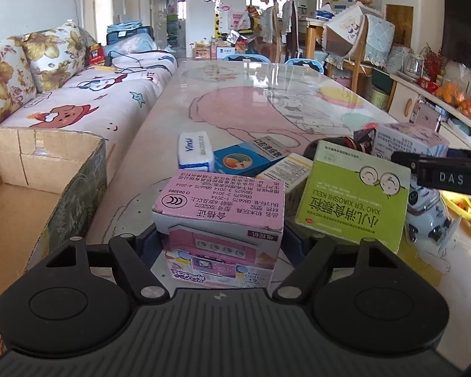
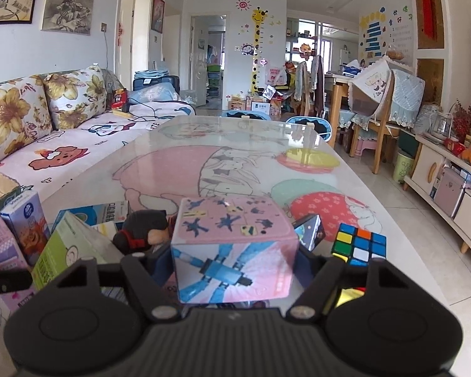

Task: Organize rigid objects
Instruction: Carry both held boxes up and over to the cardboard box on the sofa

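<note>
Though left gripper (image 1: 222,234) unclear around pink box (image 1: 219,199), right gripper (image 2: 233,253) tight on robot box (image 2: 235,220); cube (image 2: 359,246) right-view-only.

- The toy box (image 1: 219,220) stands on the counter (image 1: 235,100) between the fingers of the left gripper (image 1: 221,238).
- Behind it lie a tissue pack (image 1: 194,150) and, to that pack's right, a flat carton (image 1: 248,157).
- To the toy box's right a medicine box (image 1: 351,194) leans tilted against the things behind it.
- A cardboard box (image 1: 47,169) sits at the counter's left edge, with the sofa (image 1: 78,103) beyond it.
- The robot box (image 2: 235,245) stands between the fingers of the right gripper (image 2: 235,260).
- A puzzle cube (image 2: 359,245) sits just to its right, a plush toy (image 2: 144,229) just to its left.
</note>
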Motion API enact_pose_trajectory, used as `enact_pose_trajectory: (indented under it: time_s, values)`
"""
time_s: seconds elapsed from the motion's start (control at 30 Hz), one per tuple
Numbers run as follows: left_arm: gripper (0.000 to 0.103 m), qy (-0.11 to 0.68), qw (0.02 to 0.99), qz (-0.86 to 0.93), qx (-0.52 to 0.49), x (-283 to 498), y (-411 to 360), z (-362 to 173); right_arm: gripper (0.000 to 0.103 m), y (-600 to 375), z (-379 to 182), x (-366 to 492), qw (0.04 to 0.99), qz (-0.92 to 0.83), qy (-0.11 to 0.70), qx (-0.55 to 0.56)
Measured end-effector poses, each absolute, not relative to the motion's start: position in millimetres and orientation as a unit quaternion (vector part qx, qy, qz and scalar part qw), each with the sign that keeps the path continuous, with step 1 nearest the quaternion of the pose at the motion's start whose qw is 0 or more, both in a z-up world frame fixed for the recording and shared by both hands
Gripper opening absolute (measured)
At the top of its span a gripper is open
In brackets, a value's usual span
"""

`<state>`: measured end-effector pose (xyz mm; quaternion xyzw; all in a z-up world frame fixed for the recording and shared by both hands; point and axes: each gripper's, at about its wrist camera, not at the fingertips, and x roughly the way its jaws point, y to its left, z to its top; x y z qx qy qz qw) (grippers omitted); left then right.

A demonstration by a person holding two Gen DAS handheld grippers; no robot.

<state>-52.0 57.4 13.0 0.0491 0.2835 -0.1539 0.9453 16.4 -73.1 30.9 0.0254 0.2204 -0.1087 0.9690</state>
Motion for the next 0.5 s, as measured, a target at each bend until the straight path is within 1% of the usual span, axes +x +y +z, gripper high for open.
enact_pose_trajectory:
  time_s: [0.1, 0.5]
  values:
    - [0.095, 0.274, 0.949, -0.151, 0.043, -54, 57, 16, 0.07, -71, 32, 13, 0.969, -0.117, 0.216, 0.022]
    - [0.095, 0.226, 0.966, -0.128, 0.012, -60, 67, 22, 0.07, -54, 41, -5, 0.969, -0.154, 0.193, 0.003]
